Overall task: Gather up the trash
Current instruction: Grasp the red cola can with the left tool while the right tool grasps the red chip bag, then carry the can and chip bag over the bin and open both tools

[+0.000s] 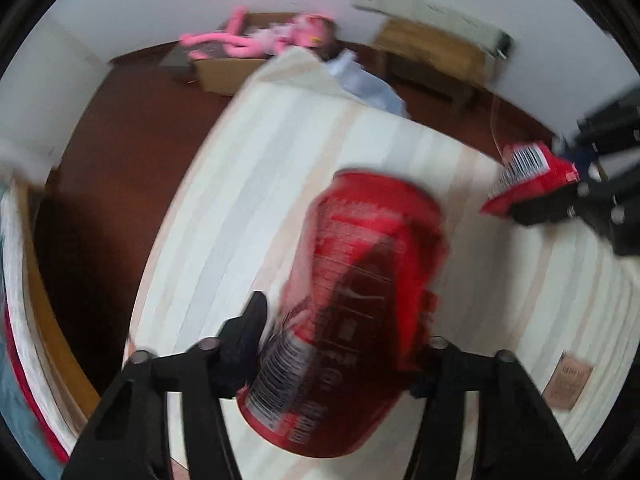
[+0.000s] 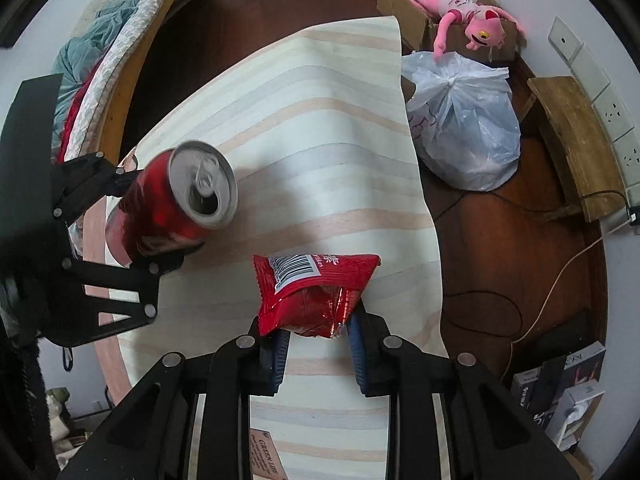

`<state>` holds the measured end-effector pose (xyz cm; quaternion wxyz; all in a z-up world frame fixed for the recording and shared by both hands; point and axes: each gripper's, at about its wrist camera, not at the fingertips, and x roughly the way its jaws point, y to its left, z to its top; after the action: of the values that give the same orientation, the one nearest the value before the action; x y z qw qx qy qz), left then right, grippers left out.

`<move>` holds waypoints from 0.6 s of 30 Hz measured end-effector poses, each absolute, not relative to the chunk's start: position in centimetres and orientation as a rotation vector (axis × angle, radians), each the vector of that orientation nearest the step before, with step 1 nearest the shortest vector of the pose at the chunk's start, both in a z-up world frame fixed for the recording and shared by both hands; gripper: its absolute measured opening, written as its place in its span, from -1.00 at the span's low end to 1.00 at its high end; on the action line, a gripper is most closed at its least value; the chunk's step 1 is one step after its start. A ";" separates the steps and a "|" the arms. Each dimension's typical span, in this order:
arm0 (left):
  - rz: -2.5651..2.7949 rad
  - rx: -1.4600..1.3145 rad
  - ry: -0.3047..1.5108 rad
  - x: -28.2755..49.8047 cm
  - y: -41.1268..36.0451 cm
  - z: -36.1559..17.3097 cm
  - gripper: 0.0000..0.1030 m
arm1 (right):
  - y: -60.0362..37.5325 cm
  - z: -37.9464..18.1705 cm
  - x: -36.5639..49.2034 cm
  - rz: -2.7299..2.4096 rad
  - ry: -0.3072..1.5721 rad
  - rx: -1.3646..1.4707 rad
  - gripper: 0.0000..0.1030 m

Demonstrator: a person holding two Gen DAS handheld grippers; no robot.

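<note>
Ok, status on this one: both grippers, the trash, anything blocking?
Left gripper clamped on red can. Right gripper pinching red snack wrapper. Both over striped tablecloth. Nothing blocking.

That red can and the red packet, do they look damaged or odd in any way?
The red can is already opened, its tab pushed in, and the left tool holds it tilted. The red snack packet, pinched in the right tool, is torn open and crumpled at its lower end. Nothing looks spilled on the striped cloth.
</note>
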<state>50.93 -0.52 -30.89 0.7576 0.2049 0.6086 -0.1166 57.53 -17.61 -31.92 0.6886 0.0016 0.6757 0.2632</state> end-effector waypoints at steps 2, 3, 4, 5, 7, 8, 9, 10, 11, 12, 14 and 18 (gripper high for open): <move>-0.216 0.390 1.285 49.8 0.2 -30.1 -0.09 | -17.4 -31.6 57.3 0.591 1.498 -0.002 -0.48; -0.179 0.347 1.264 48.9 0.5 -29.7 -0.10 | -17.1 -31.3 57.0 0.594 1.489 -0.011 -0.48; -0.163 0.317 1.246 48.1 0.9 -29.1 -0.10 | -16.9 -31.1 56.8 0.596 1.483 -0.018 -0.48; -0.139 0.293 1.228 47.3 1.4 -28.8 -0.11 | -16.7 -30.8 56.4 0.603 1.475 -0.027 -0.48; -0.062 0.209 1.204 45.2 2.5 -28.0 -0.11 | -16.1 -30.3 55.5 0.614 1.460 -0.048 -0.49; -0.027 0.156 1.194 44.1 3.0 -27.6 -0.11 | -16.0 -30.1 55.1 0.616 1.451 -0.049 -0.49; 0.020 0.109 1.180 42.8 3.5 -27.2 -0.11 | -15.6 -29.7 54.3 0.624 1.441 -0.057 -0.50; 0.068 0.065 1.172 41.5 4.0 -26.7 -0.11 | -15.4 -29.4 53.8 0.632 1.434 -0.063 -0.50; 0.102 0.030 1.169 40.6 4.6 -26.4 -0.11 | -15.0 -28.9 53.0 0.640 1.424 -0.069 -0.51; 0.149 -0.032 1.169 39.1 5.3 -25.9 -0.11 | -14.6 -28.5 52.2 0.651 1.414 -0.076 -0.52; 0.221 -0.107 1.151 36.0 6.4 -24.9 -0.12 | -13.8 -27.5 50.4 0.673 1.396 -0.089 -0.52; 0.356 -0.148 1.076 29.2 8.4 -21.9 -0.12 | -11.3 -25.4 45.8 0.738 1.363 -0.115 -0.53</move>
<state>29.20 8.44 -21.93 0.8410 -0.0702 0.5093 0.1686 45.81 -11.29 -25.37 0.7130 -0.0520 0.6150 0.3328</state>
